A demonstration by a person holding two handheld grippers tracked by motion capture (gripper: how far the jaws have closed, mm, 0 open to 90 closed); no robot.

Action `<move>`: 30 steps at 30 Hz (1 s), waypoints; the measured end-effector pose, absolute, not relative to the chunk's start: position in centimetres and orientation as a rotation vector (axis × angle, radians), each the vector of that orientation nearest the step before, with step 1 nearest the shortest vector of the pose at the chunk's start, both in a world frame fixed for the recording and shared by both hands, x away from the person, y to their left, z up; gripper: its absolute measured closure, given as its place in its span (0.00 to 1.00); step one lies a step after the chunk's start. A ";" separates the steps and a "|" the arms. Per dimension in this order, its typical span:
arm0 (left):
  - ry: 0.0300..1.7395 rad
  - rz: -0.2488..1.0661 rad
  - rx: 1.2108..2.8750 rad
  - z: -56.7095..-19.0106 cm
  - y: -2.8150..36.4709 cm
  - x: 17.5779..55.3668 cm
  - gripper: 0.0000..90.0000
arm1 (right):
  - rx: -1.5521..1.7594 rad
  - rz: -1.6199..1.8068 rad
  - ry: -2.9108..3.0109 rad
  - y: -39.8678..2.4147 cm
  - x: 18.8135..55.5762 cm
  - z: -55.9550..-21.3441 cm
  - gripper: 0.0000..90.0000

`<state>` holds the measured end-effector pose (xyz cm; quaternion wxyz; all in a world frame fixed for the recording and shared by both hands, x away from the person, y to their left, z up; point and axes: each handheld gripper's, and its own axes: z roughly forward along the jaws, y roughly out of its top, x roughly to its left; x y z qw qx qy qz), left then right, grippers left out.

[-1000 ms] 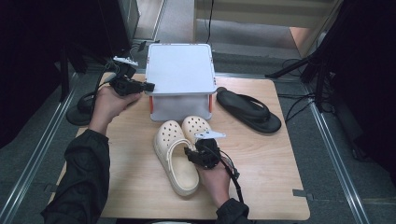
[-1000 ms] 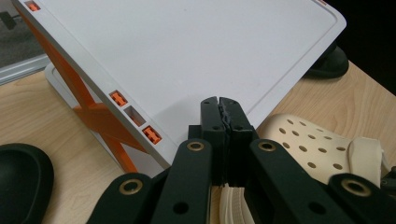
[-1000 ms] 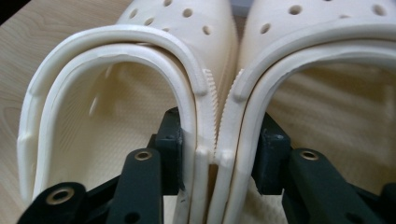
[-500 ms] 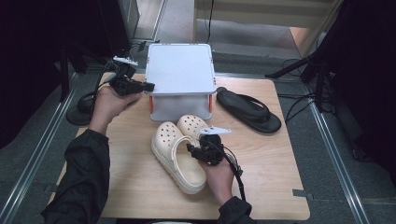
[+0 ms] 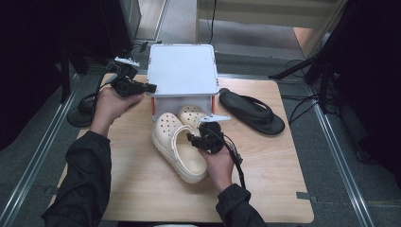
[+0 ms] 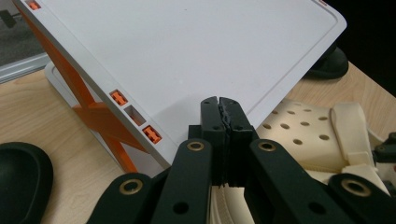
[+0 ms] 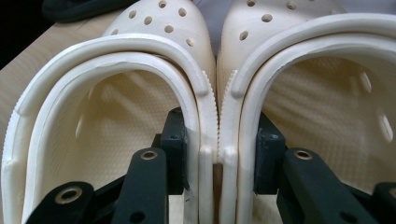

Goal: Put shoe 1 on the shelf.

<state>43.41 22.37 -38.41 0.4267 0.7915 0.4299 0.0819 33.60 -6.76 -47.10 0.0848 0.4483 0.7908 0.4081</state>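
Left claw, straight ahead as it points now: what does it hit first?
Most likely the tilted white lid of the box. The shut left claw points right at its near edge, and it may already touch it; depth is unclear.

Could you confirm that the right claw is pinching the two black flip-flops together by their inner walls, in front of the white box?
Not quite: the right claw pinches the two cream clogs together by their inner walls, as the right gripper view shows. The rest holds: they sit in front of the white box.
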 end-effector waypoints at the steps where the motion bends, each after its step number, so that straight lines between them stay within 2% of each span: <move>1: 1.074 0.205 1.978 -38.4 22.4 43.4 1.00 | 1.335 1.214 2.355 -6.7 33.9 -47.0 0.73; 18: 1.071 0.210 1.980 -38.4 22.4 43.4 1.00 | 1.374 1.156 2.282 -4.0 40.0 -46.7 0.73; 30: 1.072 0.216 1.983 -38.4 22.3 43.3 1.00 | 1.406 1.098 2.220 -3.0 41.9 -47.3 0.72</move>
